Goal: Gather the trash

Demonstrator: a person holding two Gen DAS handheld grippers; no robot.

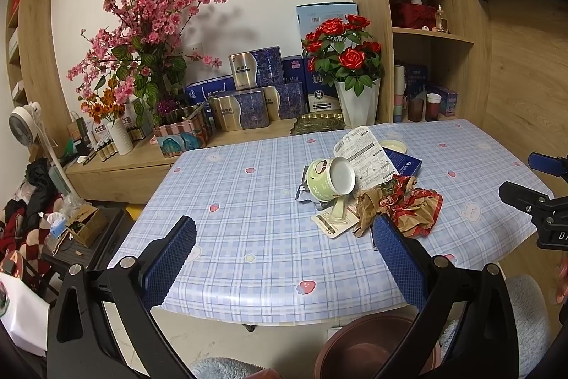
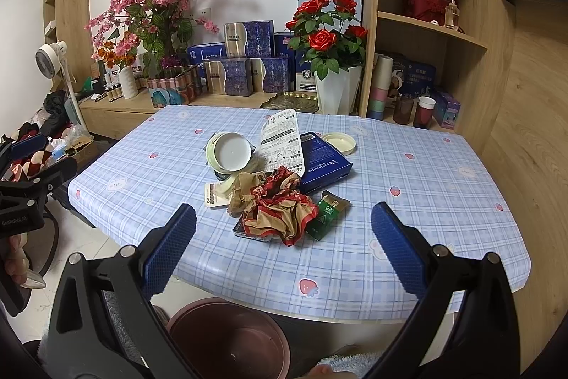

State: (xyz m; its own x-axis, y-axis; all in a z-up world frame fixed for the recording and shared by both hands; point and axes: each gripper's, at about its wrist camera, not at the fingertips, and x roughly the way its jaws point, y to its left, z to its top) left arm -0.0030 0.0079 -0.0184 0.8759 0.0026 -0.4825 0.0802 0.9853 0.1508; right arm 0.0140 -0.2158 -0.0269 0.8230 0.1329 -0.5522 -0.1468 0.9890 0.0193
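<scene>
Brown bin (image 2: 227, 340), seemingly half under table (image 2: 461, 201)

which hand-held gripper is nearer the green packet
Right. The right hand-held gripper faces the trash pile with the green packet just ahead between its fingers; the left hand-held gripper sits further left, packet hidden from it.

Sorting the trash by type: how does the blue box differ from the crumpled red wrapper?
The blue box is flat, rigid and plain dark blue with white lettering; the red wrapper is crumpled, soft-looking and patterned red and tan. The box lies behind the wrapper, farther from the claws. Both sit in the trash pile on the checked tablecloth.
</scene>
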